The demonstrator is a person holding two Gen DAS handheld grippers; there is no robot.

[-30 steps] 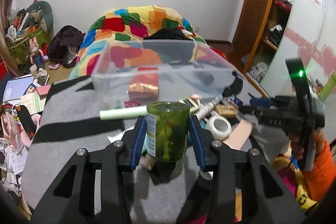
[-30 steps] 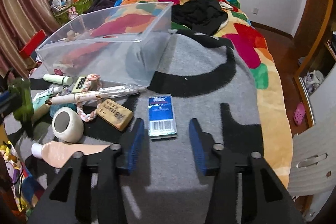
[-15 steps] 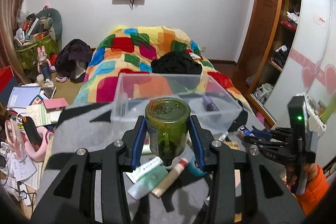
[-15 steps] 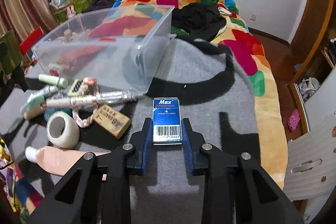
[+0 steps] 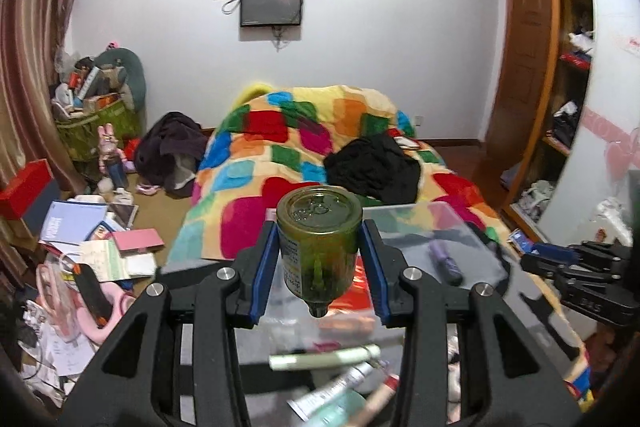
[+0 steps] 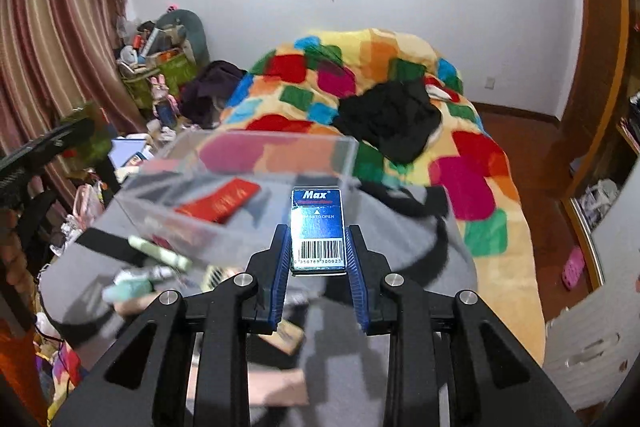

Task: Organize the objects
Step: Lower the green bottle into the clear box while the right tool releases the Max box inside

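Left hand-held gripper [image 5: 320, 263]: blue pads clamped on the sides of a green translucent bottle [image 5: 319, 243], held inverted, flat base toward the camera, nozzle pointing down. The bottle hangs in the air above the clear plastic bin [image 5: 472, 227].

Right hand-held gripper [image 6: 316, 259]: its jaws have just been closing, and they now pinch a blue "Max" box [image 6: 317, 231] by its long edges, barcode end nearest the camera. The box is lifted clear of the grey blanket [image 6: 400, 239], in front of the bin's near right corner.

Bin contents visible: a red flat packet [image 6: 218, 205] and a purple tube [image 5: 444, 263].

Loose tubes [image 6: 160, 253] lie on the blanket in front of the bin, blurred. Behind the bin, a multicoloured quilt [image 6: 360, 75] with a black garment [image 6: 388, 119] on it.
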